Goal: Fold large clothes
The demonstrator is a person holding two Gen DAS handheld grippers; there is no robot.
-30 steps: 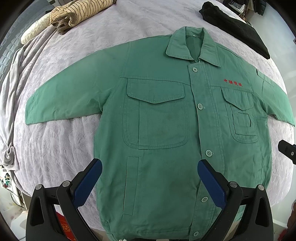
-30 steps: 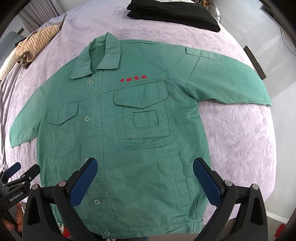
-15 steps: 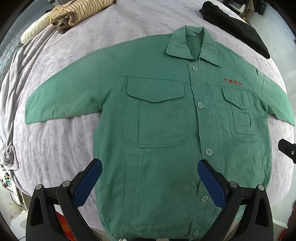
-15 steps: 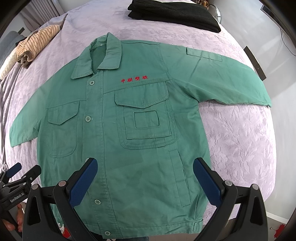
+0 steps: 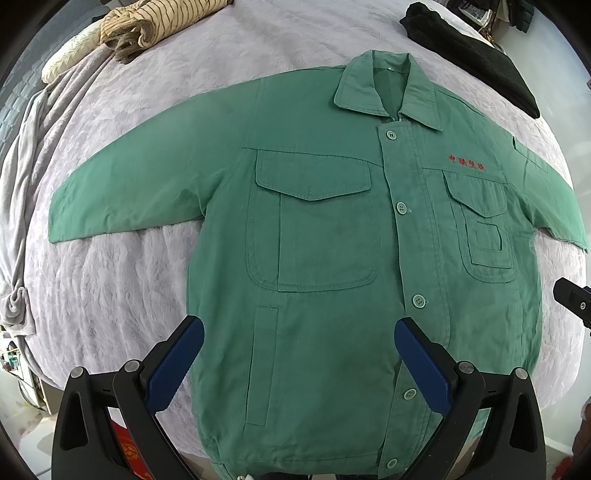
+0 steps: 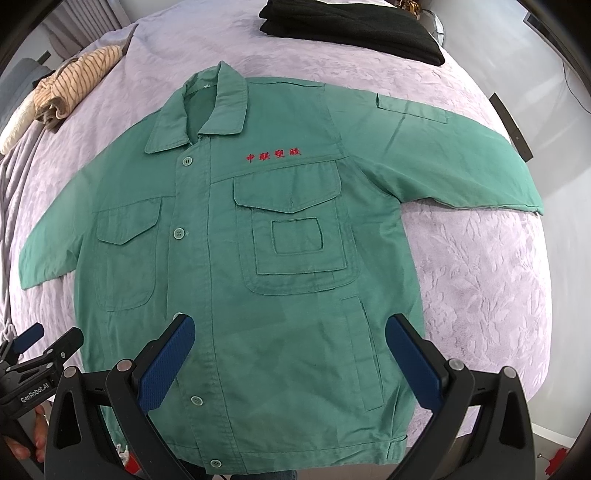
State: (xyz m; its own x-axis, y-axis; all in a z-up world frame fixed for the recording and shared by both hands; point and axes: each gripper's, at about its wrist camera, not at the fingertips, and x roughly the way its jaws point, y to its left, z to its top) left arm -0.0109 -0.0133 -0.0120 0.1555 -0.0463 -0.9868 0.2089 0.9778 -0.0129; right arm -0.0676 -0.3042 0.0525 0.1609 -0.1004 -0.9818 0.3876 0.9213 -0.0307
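I see the green jacket (image 5: 332,258) lying flat on the purple bed cover (image 5: 122,295), buttoned up, both sleeves spread out. It is right in front of my left gripper (image 5: 299,354), whose blue fingers (image 5: 173,365) are wide apart and hold nothing. My right gripper (image 6: 290,350) is spread wide too, above the jacket's bottom part. Far beyond both lie a black cloth (image 6: 351,29) and a striped cloth (image 6: 77,81).
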